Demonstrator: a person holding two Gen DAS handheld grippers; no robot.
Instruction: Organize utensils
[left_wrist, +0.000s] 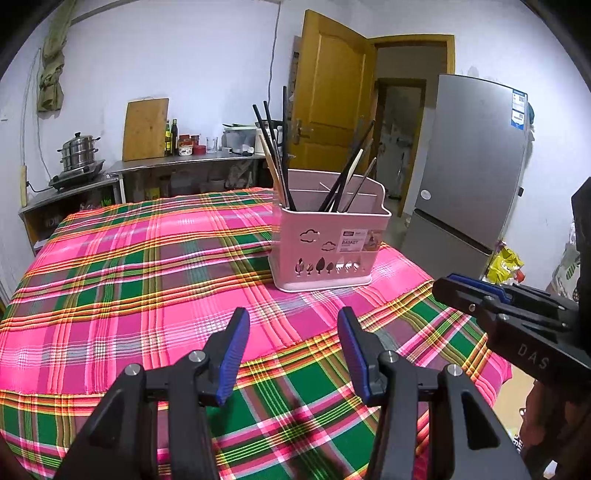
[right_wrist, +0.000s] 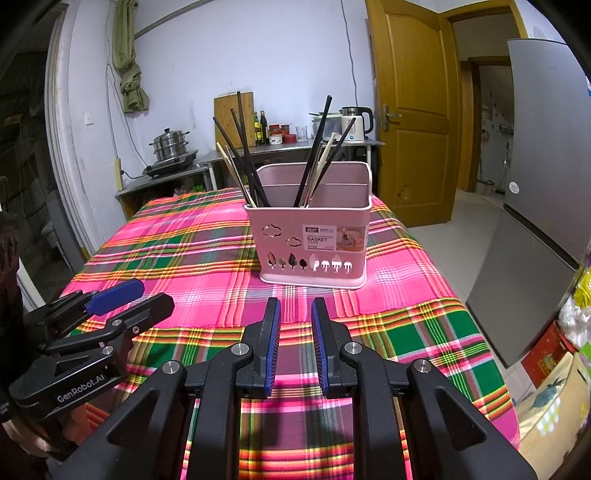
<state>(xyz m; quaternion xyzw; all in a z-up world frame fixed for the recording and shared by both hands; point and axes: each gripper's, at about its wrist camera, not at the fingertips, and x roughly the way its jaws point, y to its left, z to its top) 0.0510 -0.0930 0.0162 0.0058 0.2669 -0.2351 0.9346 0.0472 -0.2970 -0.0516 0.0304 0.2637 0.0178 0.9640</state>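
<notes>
A pink utensil basket (left_wrist: 325, 247) stands upright on the plaid tablecloth; it also shows in the right wrist view (right_wrist: 314, 240). Several black and pale chopsticks (left_wrist: 280, 162) lean in its compartments, in two bunches (right_wrist: 243, 155). My left gripper (left_wrist: 293, 325) is open and empty, hovering above the cloth in front of the basket. My right gripper (right_wrist: 295, 314) is open with a narrower gap, empty, also in front of the basket. Each gripper shows at the edge of the other's view, the right one (left_wrist: 480, 295) and the left one (right_wrist: 122, 299).
The table with the pink and green plaid cloth (left_wrist: 129, 277) fills the foreground. A grey fridge (left_wrist: 472, 166) stands to the right, a wooden door (left_wrist: 328, 92) behind. A steel counter (left_wrist: 177, 162) with a steamer pot, bottles and a kettle runs along the back wall.
</notes>
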